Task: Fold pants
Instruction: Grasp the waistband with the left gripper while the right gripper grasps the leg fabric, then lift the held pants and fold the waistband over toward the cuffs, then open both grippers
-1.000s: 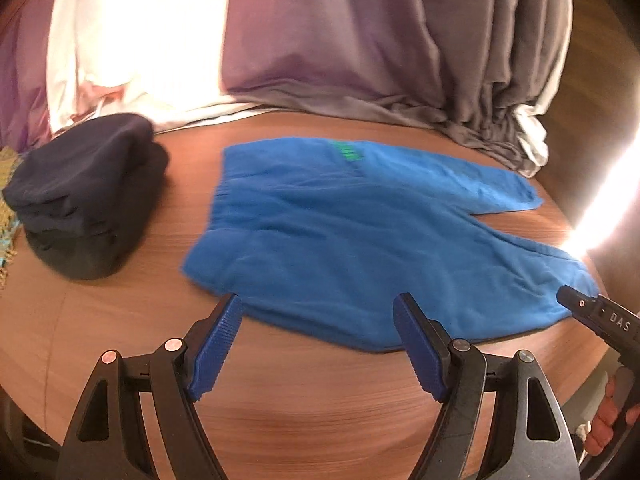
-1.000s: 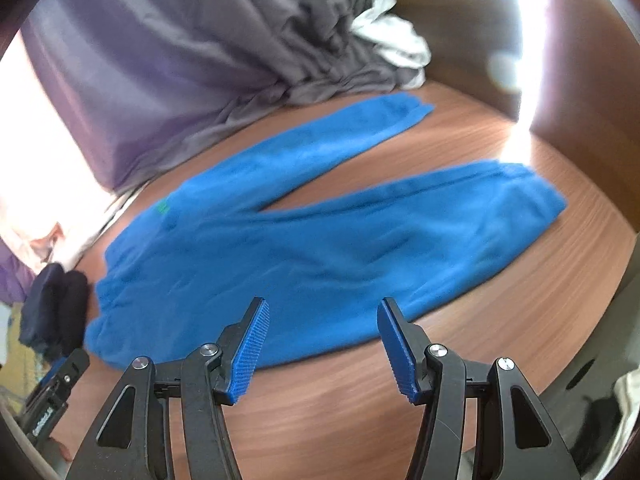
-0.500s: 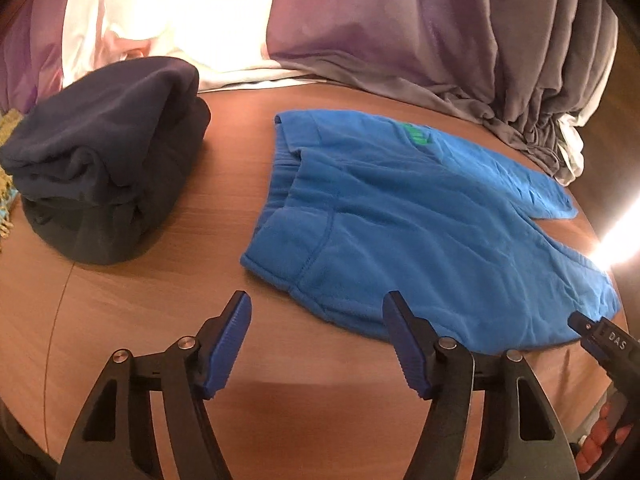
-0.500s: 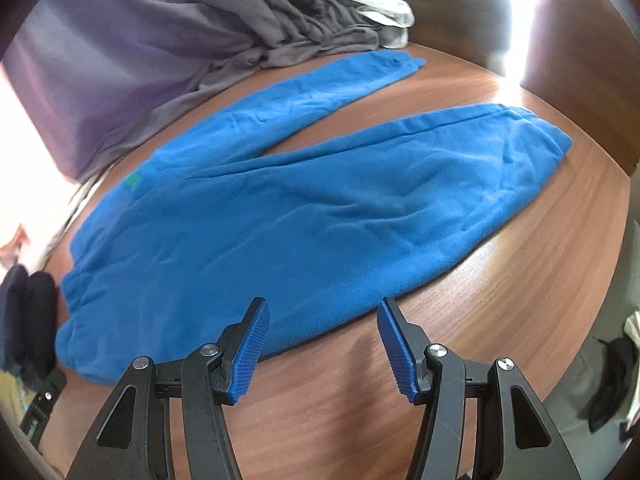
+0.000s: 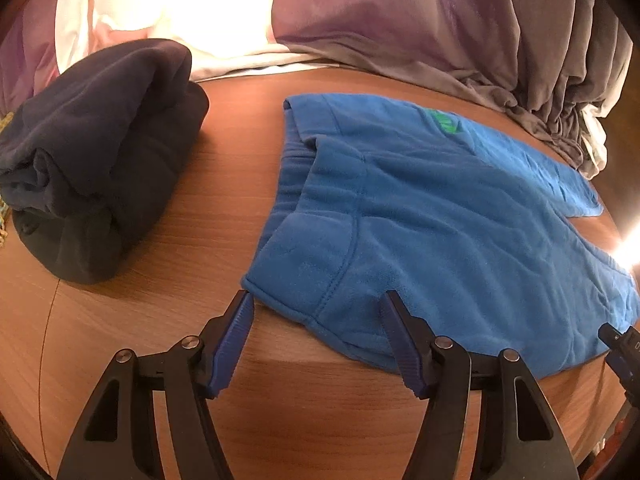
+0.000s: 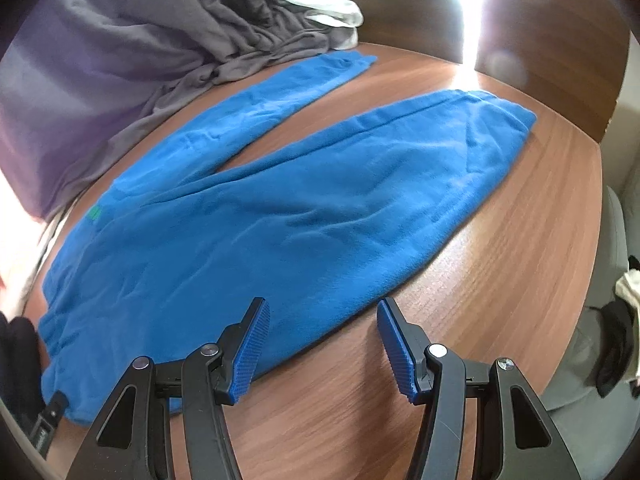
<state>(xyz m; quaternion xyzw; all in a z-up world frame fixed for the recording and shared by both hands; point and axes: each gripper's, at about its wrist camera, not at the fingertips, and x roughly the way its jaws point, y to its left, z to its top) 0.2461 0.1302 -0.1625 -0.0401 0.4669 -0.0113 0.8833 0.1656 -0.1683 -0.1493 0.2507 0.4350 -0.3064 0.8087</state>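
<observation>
Both grippers, left gripper and right gripper, gape over the blue pants' near edge, seemingly not yet touching; legs run rightward.

The table is round, with a brown wood-grain top. Blue fleece pants lie flat on it, waistband toward the left in the left wrist view, the two legs spread apart in a V with bare wood between them. A folded dark garment sits on the table beside the waistband, apart from it. At the far edge, grey draped cloth rests on the tabletop, touching the farther leg.
</observation>
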